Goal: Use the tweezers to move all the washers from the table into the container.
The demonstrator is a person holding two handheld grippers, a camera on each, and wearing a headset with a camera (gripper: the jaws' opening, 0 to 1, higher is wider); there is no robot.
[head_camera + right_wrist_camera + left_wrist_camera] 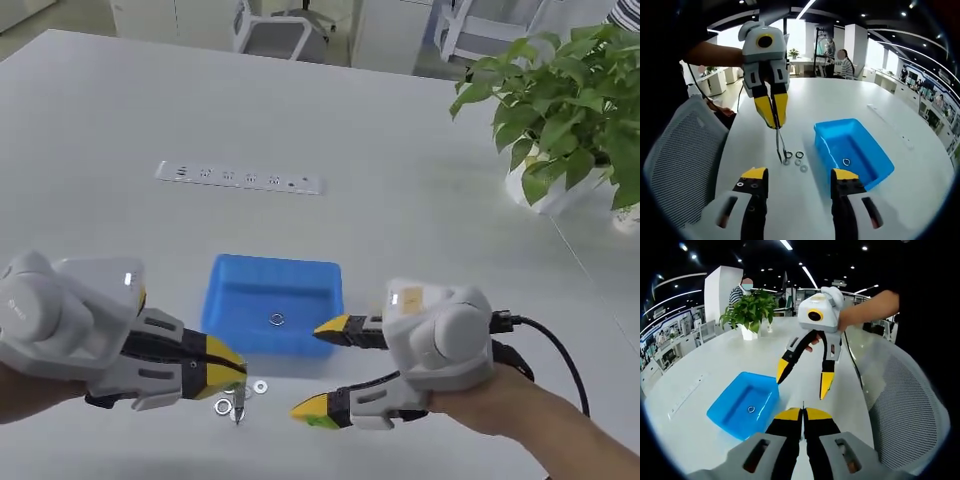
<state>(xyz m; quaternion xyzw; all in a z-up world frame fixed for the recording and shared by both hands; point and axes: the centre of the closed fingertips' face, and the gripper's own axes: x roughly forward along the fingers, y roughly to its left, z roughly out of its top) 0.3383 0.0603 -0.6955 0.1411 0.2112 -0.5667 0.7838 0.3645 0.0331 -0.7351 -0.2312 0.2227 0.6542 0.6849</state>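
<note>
**Me:** Before I commit, how do things lie, biggest first?

**Spotter:** The white surface [420, 220] is bare around the work. The blue container [245, 295] sits just beyond the loose washers, so the carry is short. One washer [846, 161] lies on its floor.

**Me:** And my claws?

**Spotter:** The left claw [775, 120] is pressed together on the tweezers [779, 145], which hang down from it. Their tips are at the edge of the little cluster of washers [799, 155] on the surface. The right claw [315, 370] is spread wide with nothing in it, near the container's front corner.

**Me:** Do the tips have one?

**Spotter:** I can't tell. They are at or over the nearest washer (too fine to read from here).

**Me:** Then here is how I'd play it. The washers are thin and flat, so I come in low, with one tip through the hole and the other outside the ring. I take the one nearest the tips, so the others don't scatter.

**Spotter:** Agreed. Squeeze gently, too. I reckon a hard pinch could flick it away.

**Me:** Lift straight up, cross the near wall, and let go low over the floor so it doesn't bounce out.

**Spotter:** And leave the right claw parked off to the side, clear of that path.
</note>
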